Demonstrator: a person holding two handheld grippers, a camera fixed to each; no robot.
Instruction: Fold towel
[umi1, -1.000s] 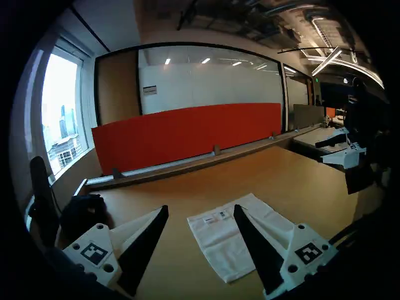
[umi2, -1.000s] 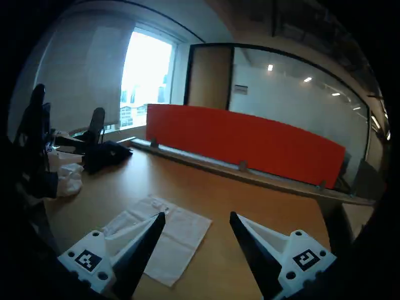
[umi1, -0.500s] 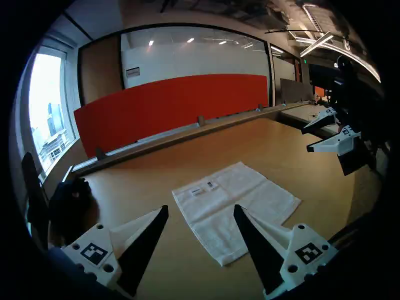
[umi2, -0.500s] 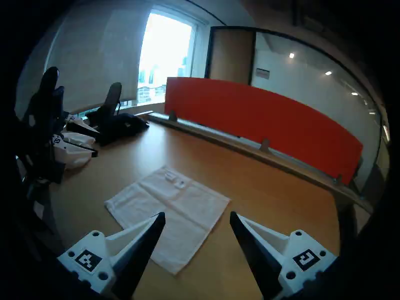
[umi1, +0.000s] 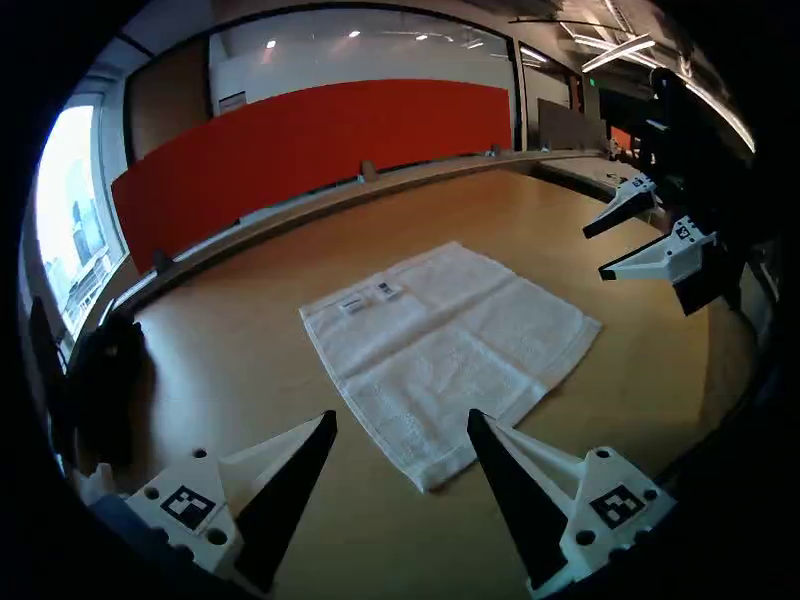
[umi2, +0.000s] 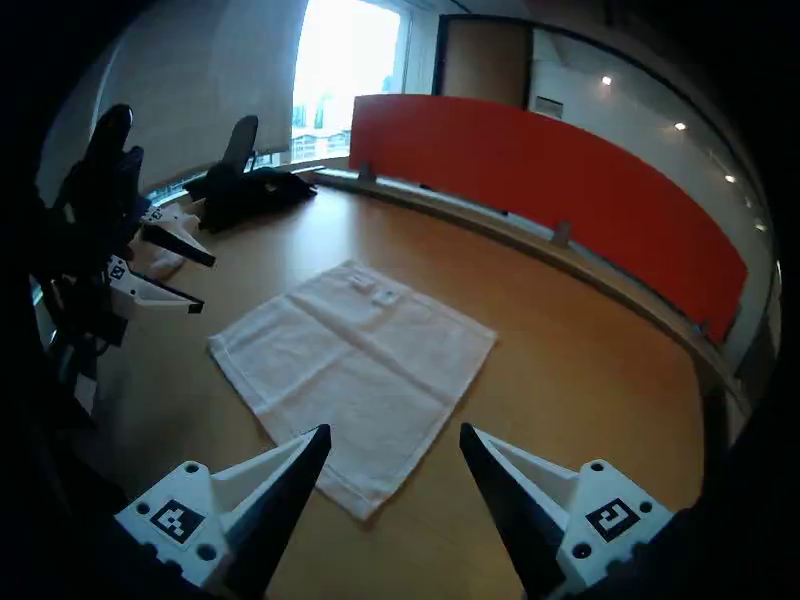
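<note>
A white towel (umi1: 450, 335) lies spread flat on the wooden table (umi1: 230, 340), its small labels near the far edge. My left gripper (umi1: 400, 440) hovers open just short of the towel's near corner, nothing between its fingers. The right gripper view shows the same towel (umi2: 355, 355) in front of my right gripper (umi2: 392, 450), which is open and empty above the towel's near edge. The right gripper (umi1: 625, 235) also appears at the right of the left gripper view, beyond the towel. In the right gripper view the left gripper (umi2: 170, 270) stands at the left, beside the towel.
A red divider panel (umi1: 320, 135) runs along the table's far edge. A dark bundle (umi2: 255, 185) and a chair (umi2: 235, 150) sit at the window end of the table. Bare wood (umi2: 580, 360) surrounds the towel.
Both views have tilted downward and closer to the table. The towel now sits larger and fuller in both views. Both grippers stay open.
</note>
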